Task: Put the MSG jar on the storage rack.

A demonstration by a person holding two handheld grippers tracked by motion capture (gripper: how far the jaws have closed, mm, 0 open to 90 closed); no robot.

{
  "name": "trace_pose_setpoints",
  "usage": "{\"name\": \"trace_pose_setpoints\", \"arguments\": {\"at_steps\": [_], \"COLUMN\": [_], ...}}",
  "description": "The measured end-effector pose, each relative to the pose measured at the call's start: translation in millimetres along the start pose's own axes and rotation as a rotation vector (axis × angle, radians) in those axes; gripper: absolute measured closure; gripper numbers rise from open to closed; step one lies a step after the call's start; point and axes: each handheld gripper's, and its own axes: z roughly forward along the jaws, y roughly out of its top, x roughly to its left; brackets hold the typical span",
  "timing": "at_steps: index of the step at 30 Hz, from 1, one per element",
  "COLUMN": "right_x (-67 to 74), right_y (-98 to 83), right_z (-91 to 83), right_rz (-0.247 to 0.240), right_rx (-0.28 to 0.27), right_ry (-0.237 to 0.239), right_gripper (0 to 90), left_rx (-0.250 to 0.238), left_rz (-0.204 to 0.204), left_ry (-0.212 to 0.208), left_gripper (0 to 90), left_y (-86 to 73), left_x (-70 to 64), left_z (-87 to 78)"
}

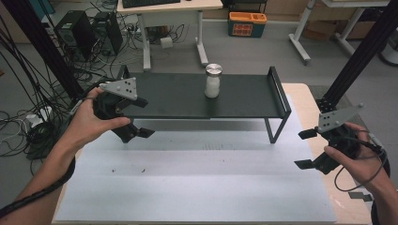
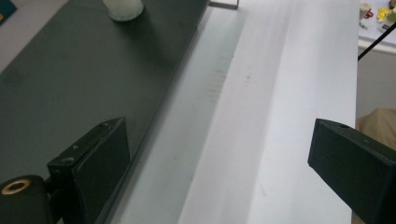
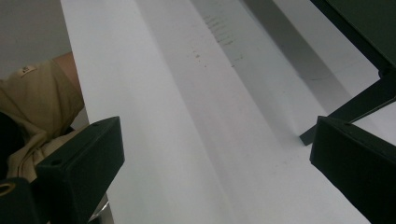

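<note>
White salt jar (image 1: 212, 80) stands on the black shelf (image 1: 187, 101), untouched. Both grippers, left (image 1: 136, 132) and right (image 1: 305, 149), hold jaws spread and empty; likely next, the left reaches toward the jar.

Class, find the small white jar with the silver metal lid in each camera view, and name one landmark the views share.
High view: the small white jar with the silver metal lid stands upright on the black metal shelf, just right of centre.
Left gripper view: its white base is at the top edge, left of centre, on the shelf.
Right gripper view: not in it.
Shared landmark: the black shelf above the white table mat.
</note>
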Motion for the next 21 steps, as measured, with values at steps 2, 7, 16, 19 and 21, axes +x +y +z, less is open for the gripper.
{"name": "trace_pose_setpoints", "arguments": {"at_steps": [2, 7, 16, 19, 21], "right_x": [0.1, -0.2, -1.9, -2.3, -2.7], "right_y": [0.8, 2.8, 4.9, 5.5, 5.8], "right_z": [0.3, 1.5, 4.3, 4.7, 5.0], "right_rz": [-0.002, -0.006, -0.011, -0.011, -0.014], "right_rx": [0.000, 0.001, 0.006, 0.006, 0.005], "right_ry": [0.000, 0.003, 0.010, 0.011, 0.012], "right_gripper": [2.6, 2.6, 2.6, 2.6, 2.6], "left_rx": [0.000, 0.019, 0.028, 0.030, 0.032], "left_rz": [-0.006, -0.004, 0.000, 0.001, 0.001], "left_ry": [-0.003, -0.011, -0.010, -0.008, -0.009], "left_gripper": [6.3, 6.3, 6.3, 6.3, 6.3], "left_y": [-3.3, -5.0, -2.6, -2.2, -1.5], "left_x": [-0.6, -1.3, -1.5, -1.4, -1.2], "left_z": [0.7, 3.5, 1.9, 1.6, 1.5]}}
